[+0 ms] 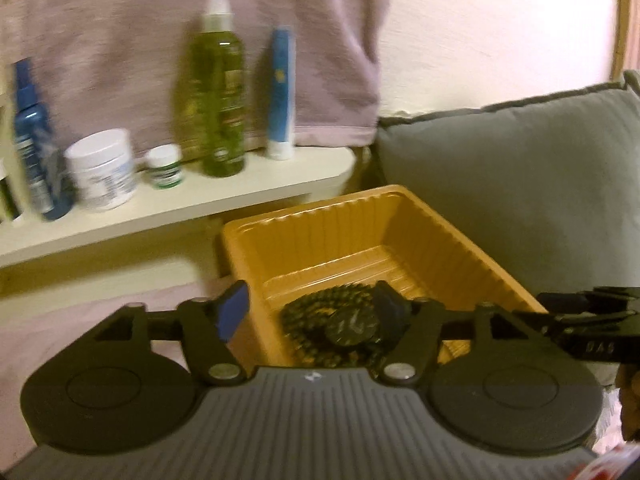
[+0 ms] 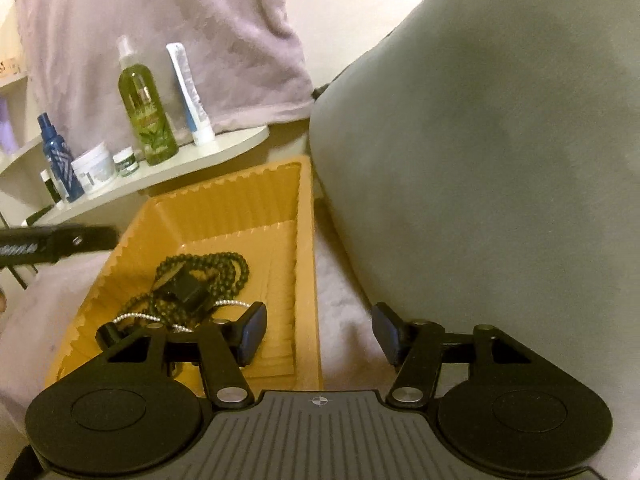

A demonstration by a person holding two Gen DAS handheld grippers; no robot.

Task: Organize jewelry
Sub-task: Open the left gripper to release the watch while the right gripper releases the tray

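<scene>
The grey cushion (image 2: 500, 152) is the largest item; it fills the right side of the right wrist view and stands just beside the tray's right edge. A mauve towel (image 1: 200, 40) hangs behind the white shelf (image 1: 160, 204), which carries a green spray bottle (image 1: 218, 92), a blue-and-white tube (image 1: 282, 92), a blue bottle (image 1: 34, 140), a white jar (image 1: 102, 168) and a small green-labelled jar (image 1: 164, 168).

The orange tray (image 1: 312, 240) has ribbed walls and lies on a pale fuzzy surface, below the shelf edge. All visible jewelry lies inside it: a dark beaded necklace (image 2: 224, 268) in a loose coil, a black watch (image 1: 352, 328) on top of the beads, and a silver chain (image 2: 232, 304) running across the near part of the pile.

The left hand-held gripper (image 1: 310, 312) is wide open and holds nothing. Its blue-padded left finger sits outside the tray's left wall; its right finger reaches inside the tray just beside the watch, and whether they touch cannot be determined.

The right hand-held gripper (image 2: 318, 332) is also wide open and holds nothing. Its left finger is above the tray near the chain; its right finger is over the fuzzy surface beside the cushion.
</scene>
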